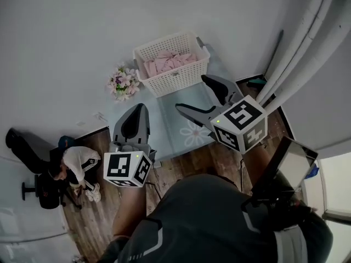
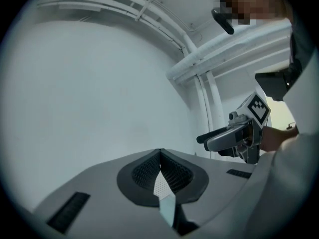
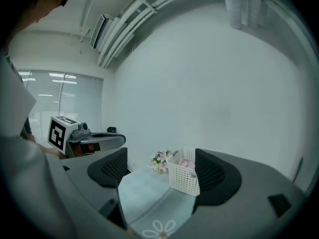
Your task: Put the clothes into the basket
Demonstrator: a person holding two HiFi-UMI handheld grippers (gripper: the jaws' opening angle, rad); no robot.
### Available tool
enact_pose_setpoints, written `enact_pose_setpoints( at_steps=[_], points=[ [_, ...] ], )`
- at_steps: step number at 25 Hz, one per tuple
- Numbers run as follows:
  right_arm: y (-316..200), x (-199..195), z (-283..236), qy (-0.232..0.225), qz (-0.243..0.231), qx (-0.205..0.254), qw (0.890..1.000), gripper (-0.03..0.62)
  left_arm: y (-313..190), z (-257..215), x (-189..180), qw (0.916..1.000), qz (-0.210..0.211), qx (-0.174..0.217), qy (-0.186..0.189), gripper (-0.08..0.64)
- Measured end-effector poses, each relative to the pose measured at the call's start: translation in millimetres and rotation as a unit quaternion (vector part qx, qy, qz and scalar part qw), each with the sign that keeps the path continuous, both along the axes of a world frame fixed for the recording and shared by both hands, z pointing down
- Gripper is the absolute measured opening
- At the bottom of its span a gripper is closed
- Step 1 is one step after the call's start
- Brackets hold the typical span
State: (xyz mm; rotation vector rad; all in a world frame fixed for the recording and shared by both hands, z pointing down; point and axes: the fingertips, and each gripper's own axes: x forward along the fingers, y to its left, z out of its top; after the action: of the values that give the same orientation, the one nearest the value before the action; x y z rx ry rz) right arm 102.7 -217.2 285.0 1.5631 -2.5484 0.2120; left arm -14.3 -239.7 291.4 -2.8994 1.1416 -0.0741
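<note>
Pink clothes point(image 1: 164, 63) lie inside the white basket point(image 1: 176, 81) on the rug point(image 1: 176, 131) — so both claws idle well short of it: left gripper point(image 1: 139, 110) pinched together on nothing, right gripper point(image 1: 205, 99) spread, empty

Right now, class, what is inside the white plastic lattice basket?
Pink clothes lie inside the white plastic lattice basket; anything beneath them, and the basket's floor, is covered.

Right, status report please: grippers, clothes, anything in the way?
Left gripper jaws shut, empty; right gripper jaws open, empty. Pink clothes lie in the white basket. Flowers beside basket, not blocking.
</note>
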Motion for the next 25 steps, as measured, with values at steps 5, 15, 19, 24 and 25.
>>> enact_pose_setpoints(
  at_steps=[5, 15, 19, 24, 25],
  points=[
    [11, -7, -8, -0.002, 0.023, 0.016, 1.000, 0.278, 9, -1, -5, 0.9994, 0.022, -0.010, 0.024, 0.009],
    [20, -3, -2, -0.021, 0.070, 0.016, 0.997, 0.060, 11, -1, -21, 0.9989, 0.016, -0.021, 0.039, 0.009],
    [22, 0, -3, -0.024, 0.083, 0.020, 0.996, 0.032, 12, 1, -25, 0.9988, 0.015, -0.023, 0.041, 0.009],
    [20, -3, -5, -0.015, 0.083, 0.023, 0.996, 0.014, 13, -1, -26, 0.9987, 0.019, -0.023, 0.041, 0.009],
    [20, -3, -5, -0.015, 0.083, 0.022, 0.996, 0.014, 12, -1, -26, 0.9987, 0.019, -0.023, 0.041, 0.009]
  ],
)
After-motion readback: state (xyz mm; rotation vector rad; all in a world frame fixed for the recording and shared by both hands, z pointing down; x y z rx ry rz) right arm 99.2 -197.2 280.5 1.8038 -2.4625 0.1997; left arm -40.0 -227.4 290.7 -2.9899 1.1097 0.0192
